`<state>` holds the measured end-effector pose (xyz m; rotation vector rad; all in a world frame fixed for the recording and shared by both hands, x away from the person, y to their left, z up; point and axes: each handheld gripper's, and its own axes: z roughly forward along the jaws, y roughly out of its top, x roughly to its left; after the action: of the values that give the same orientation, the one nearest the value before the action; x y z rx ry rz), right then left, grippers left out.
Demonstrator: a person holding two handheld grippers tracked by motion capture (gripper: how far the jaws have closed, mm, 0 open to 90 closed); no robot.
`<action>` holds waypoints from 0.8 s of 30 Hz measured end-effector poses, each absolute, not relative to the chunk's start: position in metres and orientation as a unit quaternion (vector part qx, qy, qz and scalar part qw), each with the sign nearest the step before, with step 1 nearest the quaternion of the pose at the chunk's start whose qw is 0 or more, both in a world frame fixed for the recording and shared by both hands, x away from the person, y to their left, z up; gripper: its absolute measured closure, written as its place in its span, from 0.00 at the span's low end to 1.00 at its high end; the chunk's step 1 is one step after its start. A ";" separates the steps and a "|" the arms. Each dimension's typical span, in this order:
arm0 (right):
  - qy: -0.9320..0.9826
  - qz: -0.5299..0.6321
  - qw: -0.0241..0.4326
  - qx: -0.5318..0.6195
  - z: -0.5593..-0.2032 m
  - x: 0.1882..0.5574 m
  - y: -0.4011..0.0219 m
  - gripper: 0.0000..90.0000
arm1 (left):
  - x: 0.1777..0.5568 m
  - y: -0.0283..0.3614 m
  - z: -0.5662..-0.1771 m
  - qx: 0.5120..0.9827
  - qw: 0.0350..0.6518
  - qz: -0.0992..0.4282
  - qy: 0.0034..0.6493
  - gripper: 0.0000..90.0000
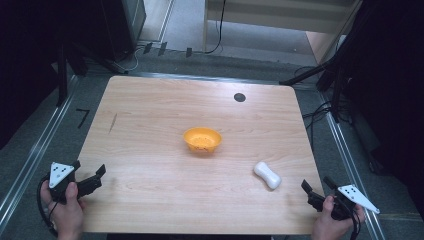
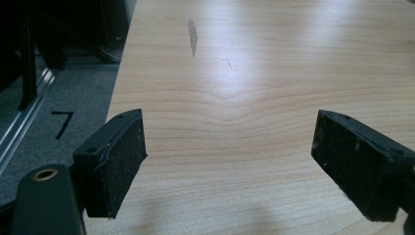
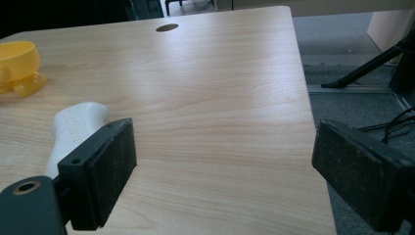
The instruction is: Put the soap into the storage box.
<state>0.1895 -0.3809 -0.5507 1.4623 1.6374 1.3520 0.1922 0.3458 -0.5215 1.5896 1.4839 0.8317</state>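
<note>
**One table, one bowl, one white piece, two open grippers**

A pale wooden table [image 1: 150,115] stands on grey floor between metal rails, dark stands and cables around it. One orange bowl [image 1: 202,139] sits near the table's middle. One white, waisted object [image 1: 267,175] lies on its side toward the table's near right corner, well apart from the bowl. Two grippers hover at the near corners: the left gripper [image 1: 97,176] and the right gripper [image 1: 316,190], just beside the white object, both spread wide, gripping nothing.
</note>
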 end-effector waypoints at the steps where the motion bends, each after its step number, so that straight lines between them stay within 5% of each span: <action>1: 0.610 0.504 0.278 0.545 -0.551 0.190 -0.381 0.10 | 0.192 0.346 -0.521 0.627 0.396 0.328 0.585 0.15; 24: 0.675 0.433 0.253 0.541 -0.541 0.200 -0.376 0.08 | 0.192 0.344 -0.521 0.628 0.390 0.336 0.583 0.15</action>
<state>0.2004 -0.3760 -0.5410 1.4723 1.8349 1.1776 0.1918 0.3439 -0.5215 1.5965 1.4822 0.8546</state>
